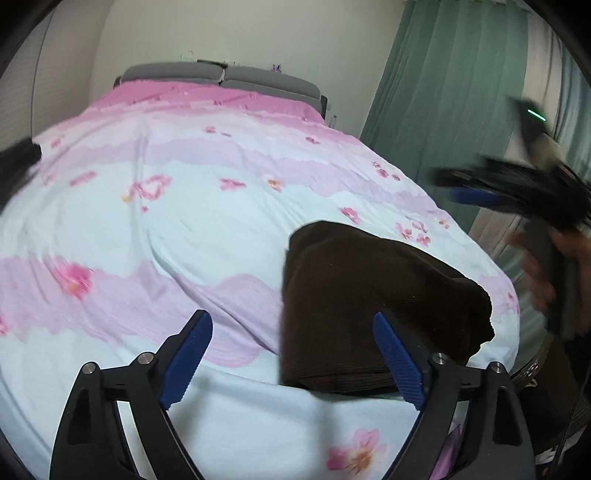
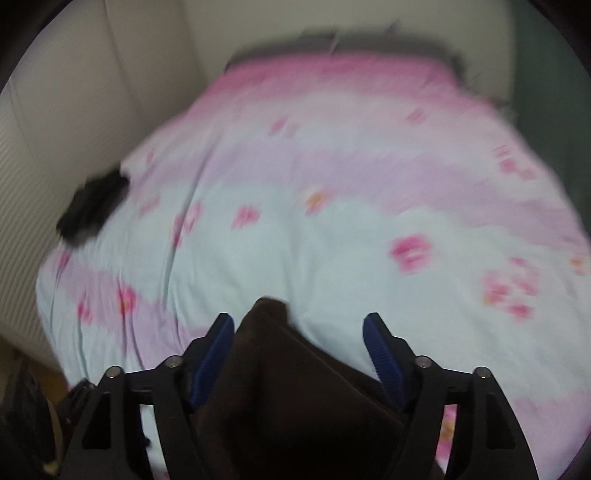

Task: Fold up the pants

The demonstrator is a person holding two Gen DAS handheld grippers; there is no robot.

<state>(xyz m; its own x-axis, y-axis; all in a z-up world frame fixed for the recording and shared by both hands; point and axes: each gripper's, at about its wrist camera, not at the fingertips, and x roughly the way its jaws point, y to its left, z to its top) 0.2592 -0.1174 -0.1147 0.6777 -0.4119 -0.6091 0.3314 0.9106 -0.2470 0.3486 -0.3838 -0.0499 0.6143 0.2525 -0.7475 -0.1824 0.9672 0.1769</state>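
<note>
Near the right front edge of the floral bedsheet (image 1: pixel 184 229): folded dark brown pants (image 1: pixel 369 295); left gripper (image 1: pixel 291 354) and right gripper (image 2: pixel 299 347) spread wide, holding nothing.

Wide bed under pink, lilac and pale-blue floral bedspread (image 1: pixel 184 221), grey padded headboard (image 1: pixel 221 75) at far end. Cream wall (image 1: pixel 240 33) behind, green pleated curtain (image 1: pixel 443 92) right.
</note>
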